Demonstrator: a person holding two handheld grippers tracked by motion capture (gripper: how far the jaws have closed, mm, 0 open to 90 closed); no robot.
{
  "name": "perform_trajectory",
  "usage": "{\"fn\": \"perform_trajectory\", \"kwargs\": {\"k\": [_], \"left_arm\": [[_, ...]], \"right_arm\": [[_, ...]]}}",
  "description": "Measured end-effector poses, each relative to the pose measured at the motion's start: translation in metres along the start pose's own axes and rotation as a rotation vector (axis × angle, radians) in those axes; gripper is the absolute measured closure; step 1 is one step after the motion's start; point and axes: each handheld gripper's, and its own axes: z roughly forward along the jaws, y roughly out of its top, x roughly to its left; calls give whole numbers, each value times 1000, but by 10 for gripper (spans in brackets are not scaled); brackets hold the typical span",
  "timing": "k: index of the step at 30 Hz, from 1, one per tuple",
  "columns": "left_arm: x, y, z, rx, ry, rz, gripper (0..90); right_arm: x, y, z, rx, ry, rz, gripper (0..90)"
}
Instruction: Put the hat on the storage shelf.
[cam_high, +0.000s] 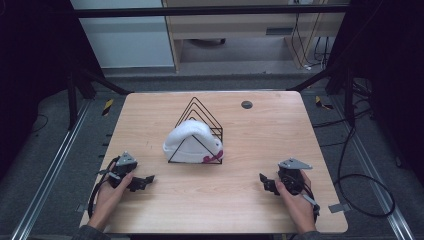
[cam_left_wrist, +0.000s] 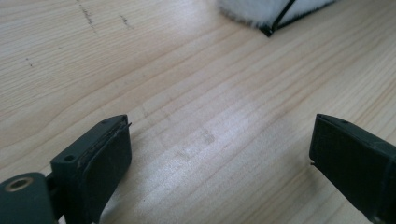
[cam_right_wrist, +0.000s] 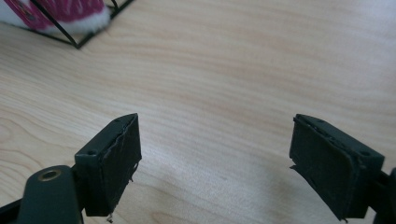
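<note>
White plush fabric (cam_high: 192, 142) with a pink-patterned patch sits inside a black wire rack (cam_high: 200, 117) of triangular frames at the middle of the high view, on the wooden worktop (cam_high: 270, 145). Left gripper (cam_high: 142, 182) rests at lower left, jaws spread wide over bare wood, well apart from the rack. Right gripper (cam_high: 266, 181) rests at lower right, jaws likewise wide apart and holding nothing. A small dark disc (cam_high: 246, 104) lies toward the upper right.

The wire rack (cam_left_wrist: 279, 18) and the white plush (cam_left_wrist: 261, 9) inside it are cut off by the left gripper view's top edge.
</note>
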Motion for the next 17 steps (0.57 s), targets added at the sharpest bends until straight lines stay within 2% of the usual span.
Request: {"fn": "perform_trajectory", "kwargs": {"k": [6, 9, 10, 17], "left_arm": [[-5, 2, 6, -9, 26, 18, 28], [-8, 3, 8, 14, 53, 55, 19], [-8, 3, 9, 18, 50, 64, 2], [-6, 5, 11, 17, 53, 52, 0]], "right_arm": [[2, -6, 11, 38, -39, -14, 140], [6, -5, 14, 56, -56, -48, 117], [7, -4, 14, 59, -53, -39, 114], [8, -4, 15, 57, -64, -26, 113]]}}
